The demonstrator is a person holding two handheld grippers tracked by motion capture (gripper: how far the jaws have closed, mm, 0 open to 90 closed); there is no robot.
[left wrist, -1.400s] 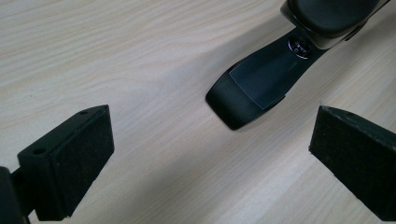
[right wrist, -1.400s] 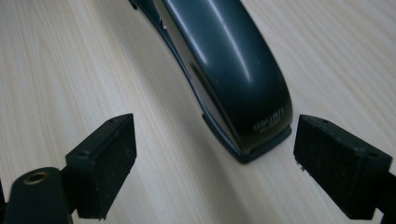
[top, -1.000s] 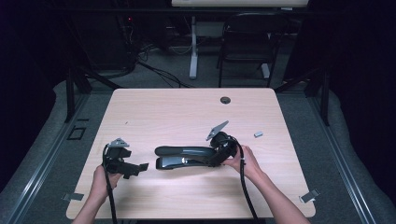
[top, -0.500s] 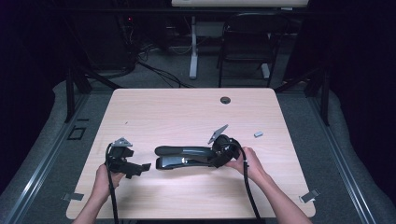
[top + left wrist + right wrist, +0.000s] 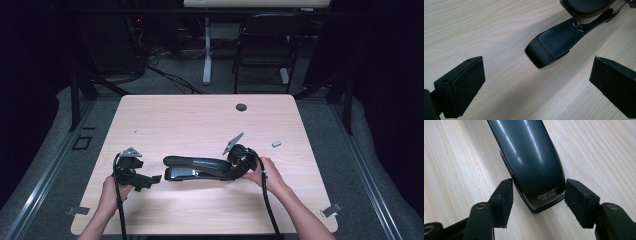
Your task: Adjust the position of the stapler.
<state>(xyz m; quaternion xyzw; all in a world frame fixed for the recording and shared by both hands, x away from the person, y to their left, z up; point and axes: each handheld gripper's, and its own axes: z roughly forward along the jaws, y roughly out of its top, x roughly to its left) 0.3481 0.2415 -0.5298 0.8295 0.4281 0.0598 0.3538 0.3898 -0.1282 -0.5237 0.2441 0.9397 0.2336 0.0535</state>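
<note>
Left tongs: they rest low on the pale wood-grain counter at its near left, jaws spread wide apart with nothing between them. Against the frames of a second and half a second ago they have shifted only slightly and remain short of the object. In the left gripper view the black metal base tip of the stapler lies ahead, between the lines of the two pads but well clear of them.

Object: a long dark grey, glossy-topped desk stapler lies flat at the counter's near centre, lengthwise left to right. Its position is unchanged from the earlier frames.

Right tongs: they sit at the stapler's right end. The right gripper view shows the rounded, lettered end between the jaws, the left pad about touching, the right pad with a narrow gap. Judgement: not yet clamped; closure appears imminent.

A small grey block lies apart, far right.
</note>
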